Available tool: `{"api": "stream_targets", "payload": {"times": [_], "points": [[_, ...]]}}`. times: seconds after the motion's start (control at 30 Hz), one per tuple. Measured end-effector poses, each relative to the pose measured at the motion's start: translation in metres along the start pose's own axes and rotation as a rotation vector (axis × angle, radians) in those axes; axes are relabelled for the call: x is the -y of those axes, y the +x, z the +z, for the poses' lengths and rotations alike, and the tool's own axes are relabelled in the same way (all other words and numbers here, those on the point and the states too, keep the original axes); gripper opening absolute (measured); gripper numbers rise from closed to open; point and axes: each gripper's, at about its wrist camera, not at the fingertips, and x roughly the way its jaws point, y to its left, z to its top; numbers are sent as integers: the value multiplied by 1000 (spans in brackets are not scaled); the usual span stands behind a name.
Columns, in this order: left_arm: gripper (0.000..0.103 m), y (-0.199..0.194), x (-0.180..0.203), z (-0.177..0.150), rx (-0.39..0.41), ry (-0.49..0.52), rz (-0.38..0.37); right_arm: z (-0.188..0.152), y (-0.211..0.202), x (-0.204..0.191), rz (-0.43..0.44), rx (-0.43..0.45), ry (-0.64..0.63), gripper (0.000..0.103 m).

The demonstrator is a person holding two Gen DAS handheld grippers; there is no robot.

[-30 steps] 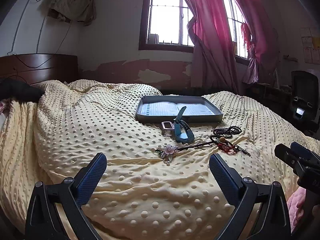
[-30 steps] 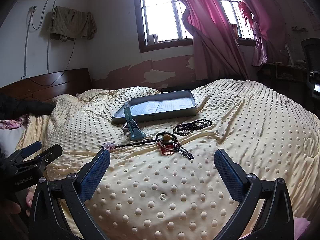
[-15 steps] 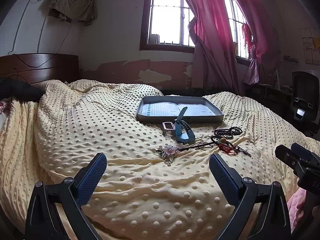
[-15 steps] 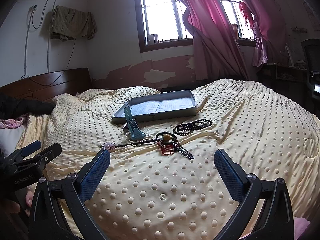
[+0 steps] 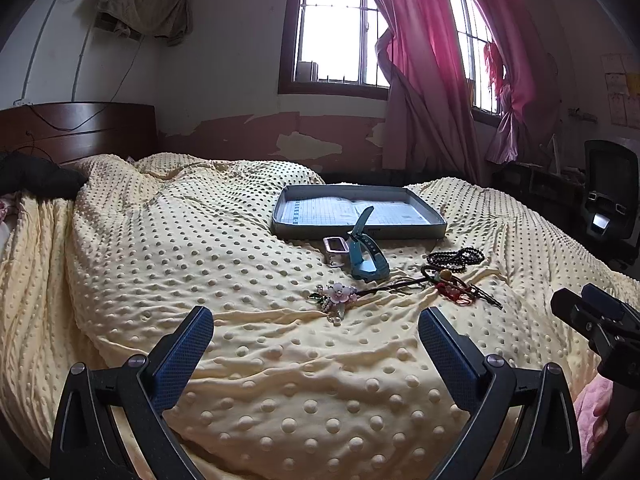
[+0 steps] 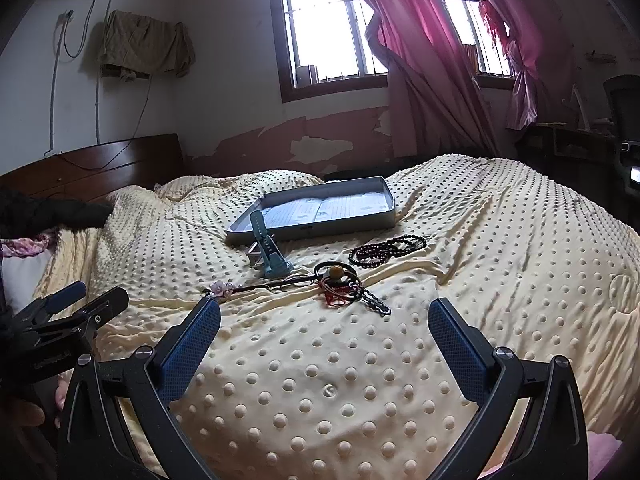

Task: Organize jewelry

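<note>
Jewelry lies on a yellow dotted blanket [image 5: 224, 264] in front of a shallow grey tray [image 5: 424, 229] [image 6: 348, 225]. There is a teal watch [image 5: 366, 258] [image 6: 269, 254], a small pink-faced watch [image 5: 336, 247], a flower hairpin [image 5: 339, 294] [image 6: 222, 288], a black bead string [image 5: 456, 258] [image 6: 386, 250] and a red-and-black bracelet tangle with a chain [image 5: 456, 288] [image 6: 344, 286]. My left gripper [image 5: 315, 330] hangs open over the blanket, short of the hairpin. My right gripper [image 6: 324, 322] is open too, just short of the chain. Neither holds anything.
A dark wooden headboard [image 5: 76, 130] and a black garment [image 5: 36, 182] sit at the left. Pink curtains [image 5: 424, 64] hang by the window behind the bed. An office chair [image 5: 610, 200] stands at the right. A hand [image 6: 28, 412] shows at the lower left.
</note>
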Motion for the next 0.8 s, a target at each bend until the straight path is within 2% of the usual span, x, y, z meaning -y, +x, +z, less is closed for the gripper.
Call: {"api": "stream_targets", "payload": {"times": [0.47,0.57,0.7,0.8], "points": [[103,19,-5,-3,-97,-14,0,3,15,8,37,-104,51,102],[103,24,-4,-3,-114,2,-4,1,23,10,4,-151,58,102],[103,33,-4,-2,-141,5,-36,1,33,16,-12,-200,85,102],[103,47,-3,6,-171,30,-83,7,40,20,25,-224,101,102]]}}
